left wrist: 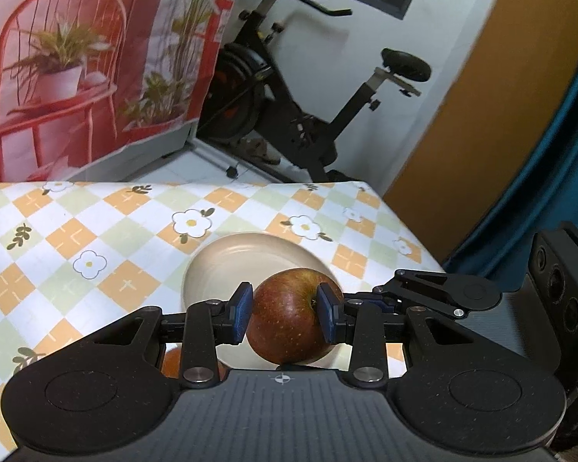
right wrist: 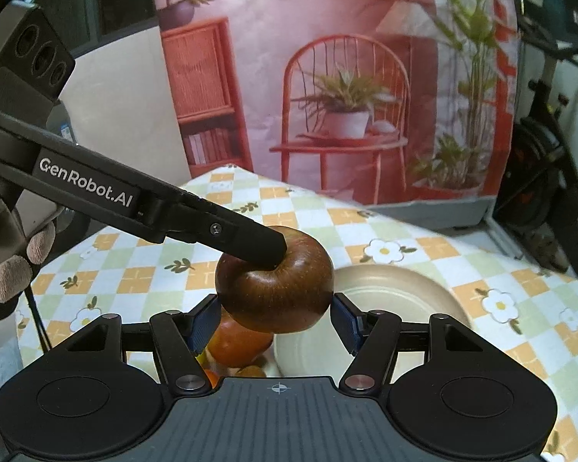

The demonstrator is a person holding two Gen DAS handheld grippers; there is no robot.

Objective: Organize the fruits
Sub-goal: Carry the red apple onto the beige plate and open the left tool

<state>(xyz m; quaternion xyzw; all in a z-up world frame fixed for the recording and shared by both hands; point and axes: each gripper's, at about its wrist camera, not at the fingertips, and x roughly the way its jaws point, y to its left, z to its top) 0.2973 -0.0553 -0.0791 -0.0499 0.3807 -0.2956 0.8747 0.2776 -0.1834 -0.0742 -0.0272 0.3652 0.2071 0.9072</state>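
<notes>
Apple (left wrist: 289, 317) clamped between my left gripper's (left wrist: 285, 313) blue pads, held just above the near edge of the beige plate (left wrist: 227, 258). My right gripper (right wrist: 275, 321) spread wide, nothing gripped. Orange fruit (right wrist: 241, 342) left of plate.

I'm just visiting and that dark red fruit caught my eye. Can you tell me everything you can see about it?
It is an apple, round, dark red-brown with fine pale speckles and a greenish-yellow tinge near its stem dimple, skin smooth and glossy. It is held in the air above a cream plate, clamped at its sides between the blue pads of the left gripper. In the right wrist view the apple also sits between the right gripper fingers, which look slightly apart from it. No bruises or cuts show.
</notes>
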